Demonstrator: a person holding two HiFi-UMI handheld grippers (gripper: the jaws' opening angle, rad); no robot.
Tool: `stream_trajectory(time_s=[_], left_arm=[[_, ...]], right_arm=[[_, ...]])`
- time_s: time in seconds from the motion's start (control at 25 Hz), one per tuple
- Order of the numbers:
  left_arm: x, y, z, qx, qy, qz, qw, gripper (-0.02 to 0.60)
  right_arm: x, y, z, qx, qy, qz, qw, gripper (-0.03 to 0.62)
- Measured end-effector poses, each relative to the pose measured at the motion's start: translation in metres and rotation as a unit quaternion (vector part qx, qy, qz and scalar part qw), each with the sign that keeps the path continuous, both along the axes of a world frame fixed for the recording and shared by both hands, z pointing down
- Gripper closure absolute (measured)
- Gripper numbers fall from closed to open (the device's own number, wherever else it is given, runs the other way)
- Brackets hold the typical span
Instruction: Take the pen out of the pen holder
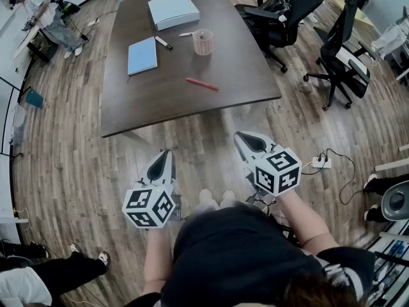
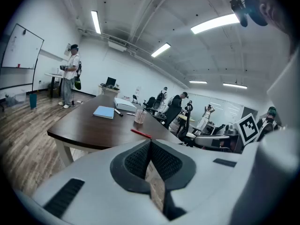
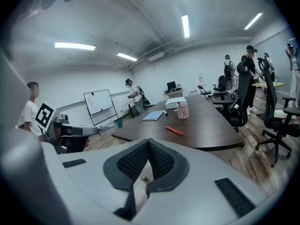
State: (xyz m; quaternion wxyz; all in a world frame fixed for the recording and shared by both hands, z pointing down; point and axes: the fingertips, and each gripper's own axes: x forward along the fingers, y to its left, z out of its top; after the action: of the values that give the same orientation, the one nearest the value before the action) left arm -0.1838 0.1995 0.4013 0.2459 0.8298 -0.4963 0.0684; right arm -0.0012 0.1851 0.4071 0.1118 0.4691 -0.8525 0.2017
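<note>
A pink mesh pen holder (image 1: 202, 42) stands on the far half of the dark brown table (image 1: 160, 101); what is inside it is too small to make out. A red pen (image 1: 202, 83) lies on the table nearer me. Both grippers hang over the wooden floor, well short of the table's near edge. My left gripper (image 1: 163, 153) is shut with nothing in it, and so is my right gripper (image 1: 241, 135). The left gripper view shows the holder (image 2: 139, 116) and red pen (image 2: 141, 133) far beyond the closed jaws. The right gripper view shows the same holder (image 3: 182, 110) and pen (image 3: 173, 131).
On the table lie a blue notebook (image 1: 142, 55), a black marker (image 1: 163, 43), a white pen (image 1: 185, 34) and a pale box (image 1: 173, 10). Black office chairs (image 1: 339, 50) stand to the right. A power strip with cable (image 1: 321, 162) lies on the floor. A person (image 1: 45, 15) stands far left.
</note>
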Motion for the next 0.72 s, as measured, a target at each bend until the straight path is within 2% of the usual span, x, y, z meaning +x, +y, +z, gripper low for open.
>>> stream_trajectory(time_s=[0.72], left_arm=[[0.011, -0.007, 0.001, 0.002, -0.005, -0.004, 1.0, 0.564]], right_arm=[[0.008, -0.007, 0.008, -0.015, -0.021, -0.006, 1.0, 0.577]])
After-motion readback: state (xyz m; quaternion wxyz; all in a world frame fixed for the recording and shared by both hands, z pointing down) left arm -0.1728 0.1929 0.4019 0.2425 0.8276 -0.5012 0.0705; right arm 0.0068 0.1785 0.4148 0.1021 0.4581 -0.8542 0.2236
